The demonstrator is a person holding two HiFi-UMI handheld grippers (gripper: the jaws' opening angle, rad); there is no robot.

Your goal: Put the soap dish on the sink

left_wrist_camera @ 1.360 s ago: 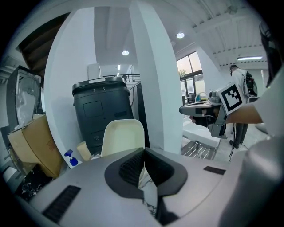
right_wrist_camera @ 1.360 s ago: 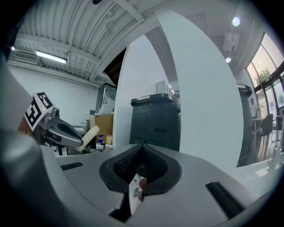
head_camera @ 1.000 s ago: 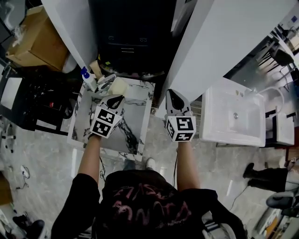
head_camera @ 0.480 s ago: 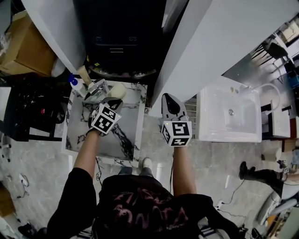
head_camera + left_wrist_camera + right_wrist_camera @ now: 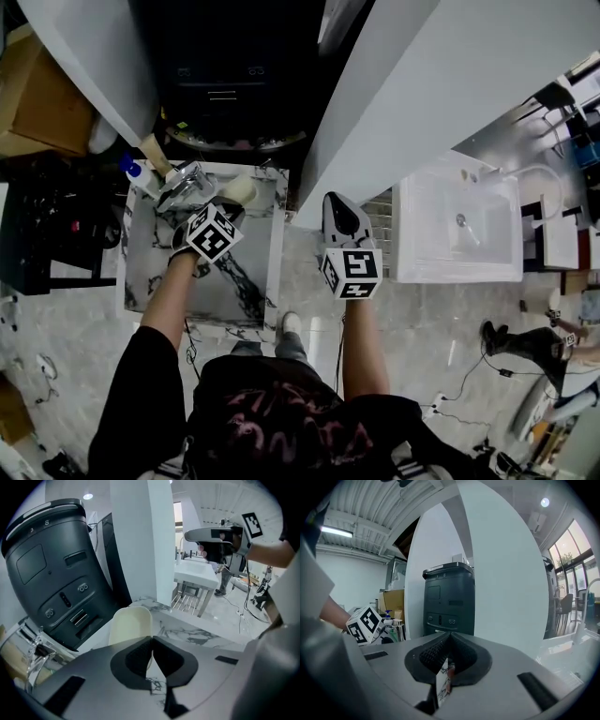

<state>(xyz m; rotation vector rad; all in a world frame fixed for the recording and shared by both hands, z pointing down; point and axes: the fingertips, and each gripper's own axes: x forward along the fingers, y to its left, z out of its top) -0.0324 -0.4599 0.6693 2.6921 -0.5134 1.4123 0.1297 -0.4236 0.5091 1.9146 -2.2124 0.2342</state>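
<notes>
The cream soap dish (image 5: 239,190) lies at the far right corner of a marble-topped table (image 5: 253,244). In the left gripper view the soap dish (image 5: 131,624) sits just beyond the jaw tips, partly hidden under them. My left gripper (image 5: 228,209) hovers over the dish's near edge, shut with nothing between its jaws (image 5: 152,641). My right gripper (image 5: 339,202) hangs shut and empty in the air between the table and the white sink (image 5: 422,262), which stands to the right. The right gripper (image 5: 449,637) faces a dark machine.
A chrome tap fitting (image 5: 183,183), a blue-capped bottle (image 5: 134,172) and a wooden piece (image 5: 153,153) crowd the table's far left corner. A dark machine (image 5: 225,84) stands behind the table, a white pillar (image 5: 422,84) beside it. A person's legs (image 5: 525,342) show far right.
My left gripper has edged forward until its tips are over the soap dish. The right gripper has held its place, and the head view has shifted slightly.
</notes>
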